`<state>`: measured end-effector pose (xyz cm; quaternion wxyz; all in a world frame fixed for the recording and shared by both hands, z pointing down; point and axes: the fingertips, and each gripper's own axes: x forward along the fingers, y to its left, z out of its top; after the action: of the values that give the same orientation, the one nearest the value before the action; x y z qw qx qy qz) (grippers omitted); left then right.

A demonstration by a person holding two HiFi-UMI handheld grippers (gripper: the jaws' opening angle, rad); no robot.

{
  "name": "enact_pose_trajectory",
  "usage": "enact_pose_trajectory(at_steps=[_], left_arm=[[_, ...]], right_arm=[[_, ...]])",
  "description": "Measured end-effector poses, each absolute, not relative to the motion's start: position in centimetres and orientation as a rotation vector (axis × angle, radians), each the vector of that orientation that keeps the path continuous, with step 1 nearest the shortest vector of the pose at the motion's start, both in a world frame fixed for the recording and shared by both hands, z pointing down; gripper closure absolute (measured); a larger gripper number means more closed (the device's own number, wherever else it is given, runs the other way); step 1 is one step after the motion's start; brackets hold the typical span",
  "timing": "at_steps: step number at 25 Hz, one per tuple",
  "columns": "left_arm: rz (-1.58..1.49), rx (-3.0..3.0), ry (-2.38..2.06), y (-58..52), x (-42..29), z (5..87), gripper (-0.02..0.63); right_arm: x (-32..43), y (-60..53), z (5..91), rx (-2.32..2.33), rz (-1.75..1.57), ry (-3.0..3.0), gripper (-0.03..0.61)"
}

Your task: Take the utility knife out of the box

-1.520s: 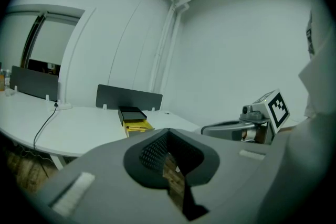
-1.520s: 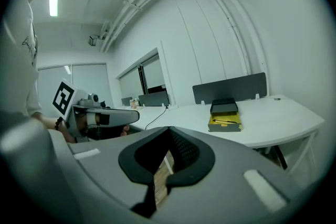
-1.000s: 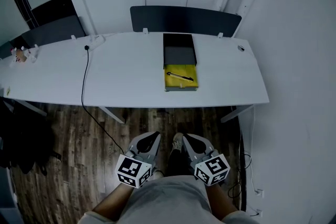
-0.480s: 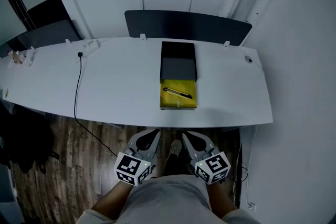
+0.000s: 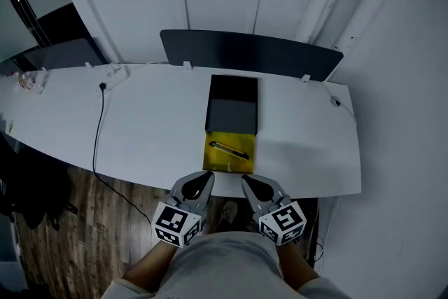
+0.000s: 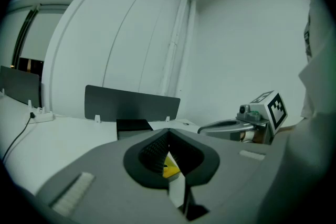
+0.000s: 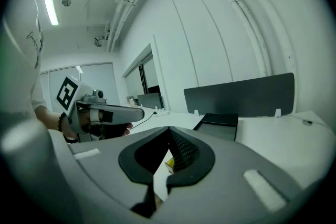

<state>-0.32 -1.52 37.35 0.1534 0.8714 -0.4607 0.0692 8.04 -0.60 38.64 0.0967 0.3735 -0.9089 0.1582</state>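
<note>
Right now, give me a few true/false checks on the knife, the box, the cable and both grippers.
1. The utility knife lies in the yellow part of the box. True.
2. The right gripper holds the knife. False: its jaws are shut on nothing, and it is at the near edge of the desk, apart from the knife.
3. The left gripper has its jaws wide open. False: they are together, with nothing held.
4. A black cable crosses the desk left of the box. True.

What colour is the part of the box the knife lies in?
Yellow. The box tray shows best in the head view.
</note>
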Motion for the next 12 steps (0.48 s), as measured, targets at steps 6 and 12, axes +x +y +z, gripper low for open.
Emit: enact_pose_trajectory(at_steps=[6, 12], left_arm=[[0.208, 2.487, -1.347, -4.3, 1.1, 37.4, 0.614], [0.232, 2.477, -1.335, -5.8, 1.4, 37.7, 0.614]], right_arm=[[8.9, -3.6, 38.7, 1.040, 0.459, -2.707, 0.565], [9.1, -5.0, 39.2, 1.027, 0.486, -2.695, 0.565]])
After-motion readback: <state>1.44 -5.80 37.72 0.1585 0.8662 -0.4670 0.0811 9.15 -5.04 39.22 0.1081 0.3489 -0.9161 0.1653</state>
